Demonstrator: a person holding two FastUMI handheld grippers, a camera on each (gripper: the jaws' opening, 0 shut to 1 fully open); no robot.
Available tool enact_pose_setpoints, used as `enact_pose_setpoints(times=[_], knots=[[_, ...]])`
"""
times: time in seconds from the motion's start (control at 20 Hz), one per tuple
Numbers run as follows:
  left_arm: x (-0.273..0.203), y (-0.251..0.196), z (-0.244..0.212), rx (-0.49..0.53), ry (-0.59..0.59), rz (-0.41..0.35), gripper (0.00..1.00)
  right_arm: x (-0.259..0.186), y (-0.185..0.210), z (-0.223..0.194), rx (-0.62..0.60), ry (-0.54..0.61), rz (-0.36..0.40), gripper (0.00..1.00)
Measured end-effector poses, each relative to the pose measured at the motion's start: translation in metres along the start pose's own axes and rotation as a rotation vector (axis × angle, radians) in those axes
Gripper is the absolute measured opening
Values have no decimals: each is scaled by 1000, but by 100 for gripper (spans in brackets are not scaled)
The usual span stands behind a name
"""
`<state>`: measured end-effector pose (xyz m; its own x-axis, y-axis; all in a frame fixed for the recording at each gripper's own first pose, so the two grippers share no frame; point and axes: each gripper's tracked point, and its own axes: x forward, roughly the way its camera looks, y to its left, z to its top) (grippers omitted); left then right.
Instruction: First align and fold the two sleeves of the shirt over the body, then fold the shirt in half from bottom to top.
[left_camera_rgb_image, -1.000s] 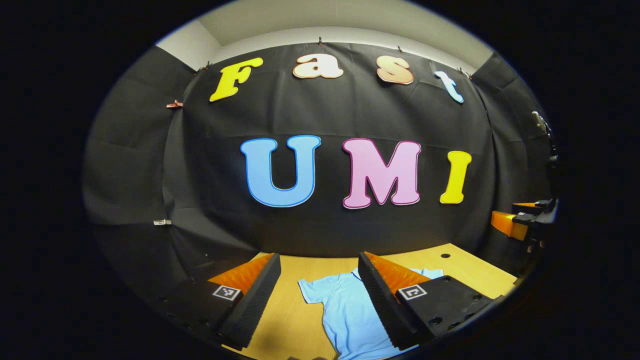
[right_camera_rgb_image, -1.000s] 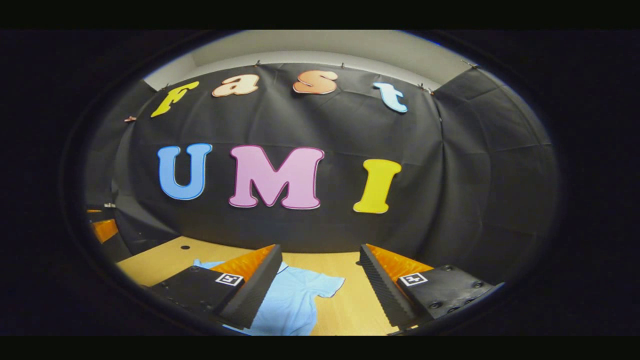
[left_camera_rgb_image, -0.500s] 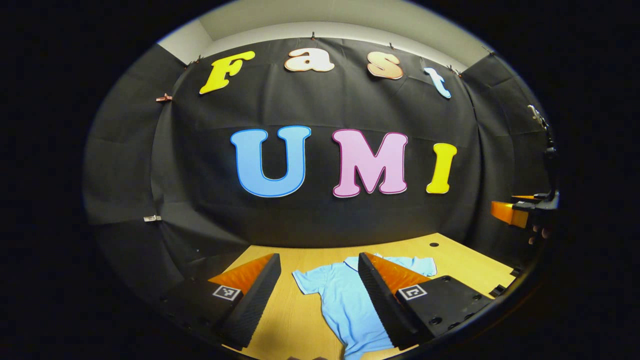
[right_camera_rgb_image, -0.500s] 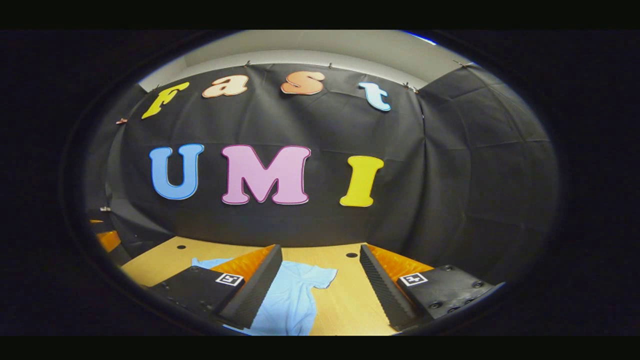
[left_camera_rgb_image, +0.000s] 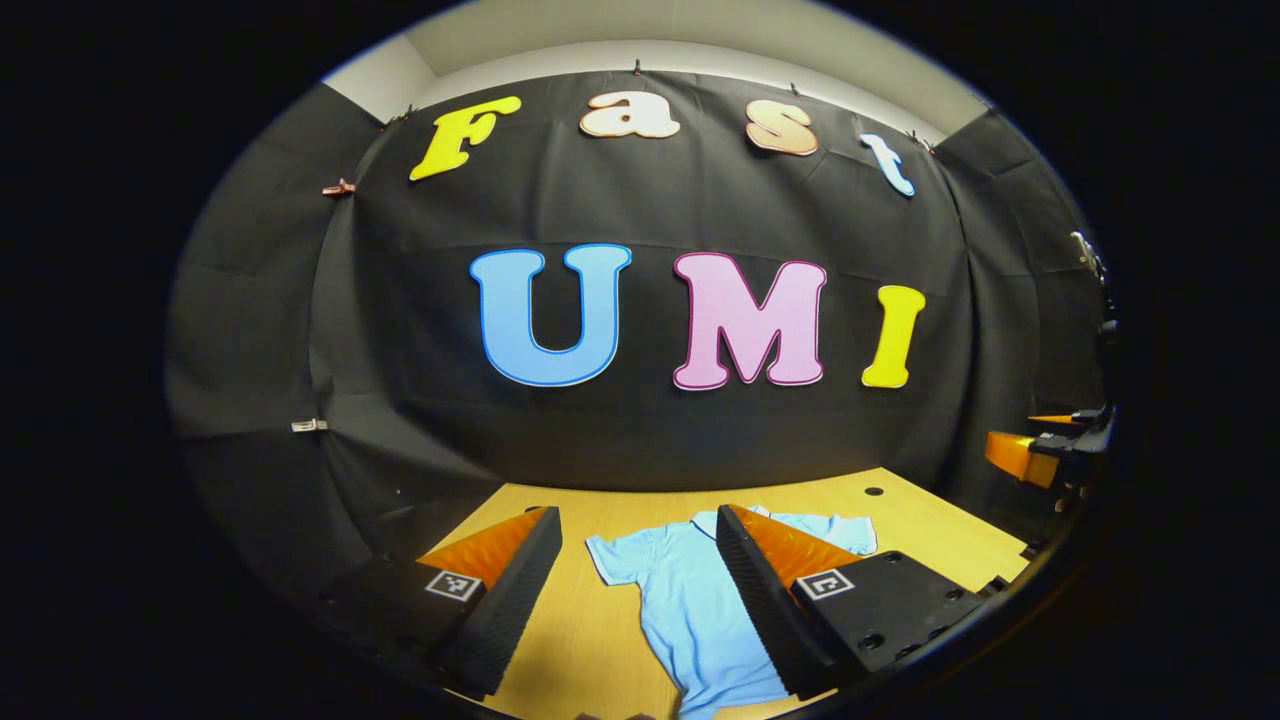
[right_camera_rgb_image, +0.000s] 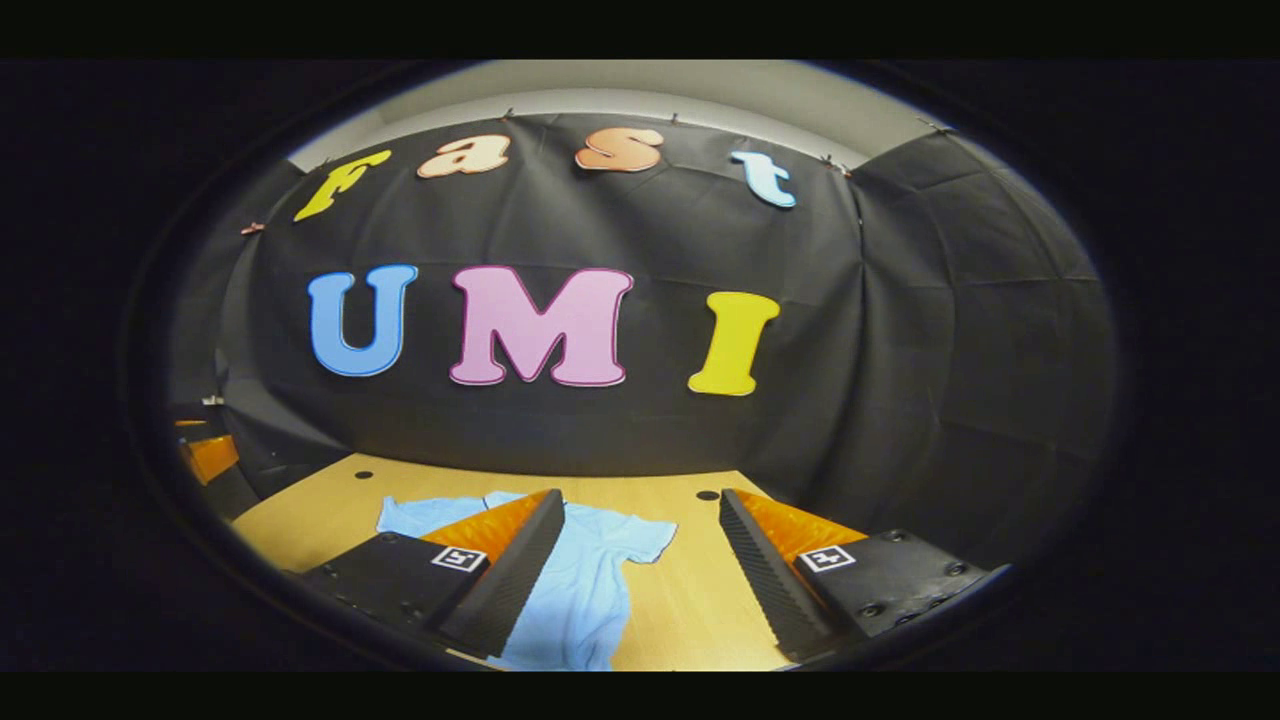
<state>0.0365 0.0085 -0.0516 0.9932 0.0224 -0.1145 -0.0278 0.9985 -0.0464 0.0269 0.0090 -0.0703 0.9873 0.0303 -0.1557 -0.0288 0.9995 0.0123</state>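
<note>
Hovering with both left gripper (left_camera_rgb_image: 630, 590) and right gripper (right_camera_rgb_image: 640, 570) spread wide above shirt (left_camera_rgb_image: 690, 610) lying flat, unfolded on table (left_camera_rgb_image: 570, 640); sleeve fold not begun, calling next for descent onto sleeves.

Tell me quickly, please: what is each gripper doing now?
Left gripper: open, holding nothing, above the shirt.
Right gripper: open, holding nothing.

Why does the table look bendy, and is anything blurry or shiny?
Left gripper view: the fisheye lens bows the wooden table edge, and the blue shirt looks sharp with no glare. Right gripper view: the same curving, even soft light, the shirt clear between the open tongs.
</note>
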Motion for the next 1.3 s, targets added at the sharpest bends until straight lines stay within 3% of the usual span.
enact_pose_setpoints(times=[0.3,0.75,0.95,1.3], knots=[[34,-6,-14,3,43,35,99,72,2,-46,-1,136,75,97],[91,-6,-52,-1,165,159,99,234,-37,-130,-6,313,73,97],[113,-14,-78,-12,232,224,99,294,-46,-188,-8,414,95,98],[143,-32,-98,-4,301,238,99,352,-52,-276,-71,536,113,98]])
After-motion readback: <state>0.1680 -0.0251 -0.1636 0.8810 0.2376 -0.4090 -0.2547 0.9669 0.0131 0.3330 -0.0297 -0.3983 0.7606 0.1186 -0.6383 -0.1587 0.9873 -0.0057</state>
